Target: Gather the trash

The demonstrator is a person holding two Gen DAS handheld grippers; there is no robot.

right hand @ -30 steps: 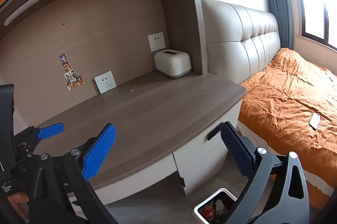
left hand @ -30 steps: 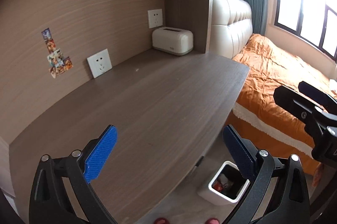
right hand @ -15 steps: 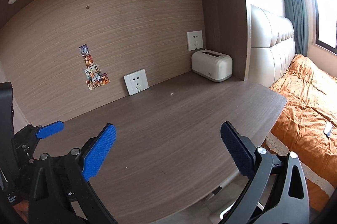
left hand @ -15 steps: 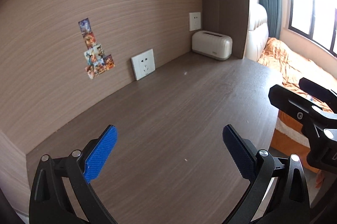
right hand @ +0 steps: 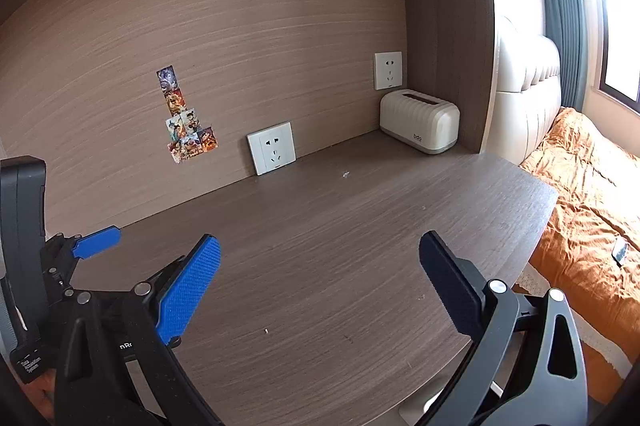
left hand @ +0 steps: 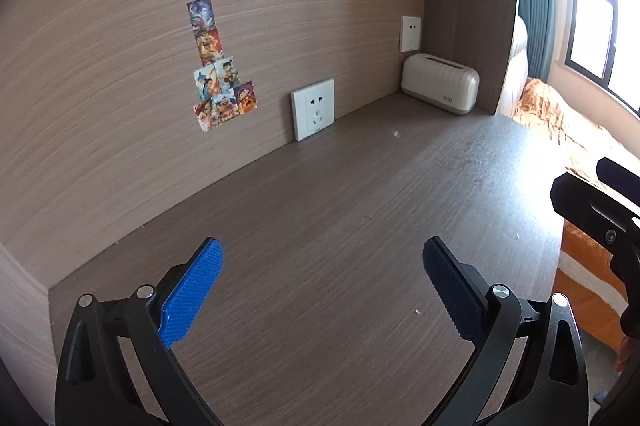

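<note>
Over the desk (left hand: 320,226), both tongs, left (left hand: 322,290) and right (right hand: 320,286), have moved closer, spread wide and holding nothing. Now the white bin has gone from sight, and the stickers (left hand: 218,66) look bigger.

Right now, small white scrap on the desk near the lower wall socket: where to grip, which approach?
Probably top-down. The white scrap lies flat on the desk, a tiny irregular fleck with no handle or tall edge, in front of the lower socket. Pinch it across its short width, fingertips nearly touching the wood. The right gripper is open and empty; so is the left gripper.
</note>
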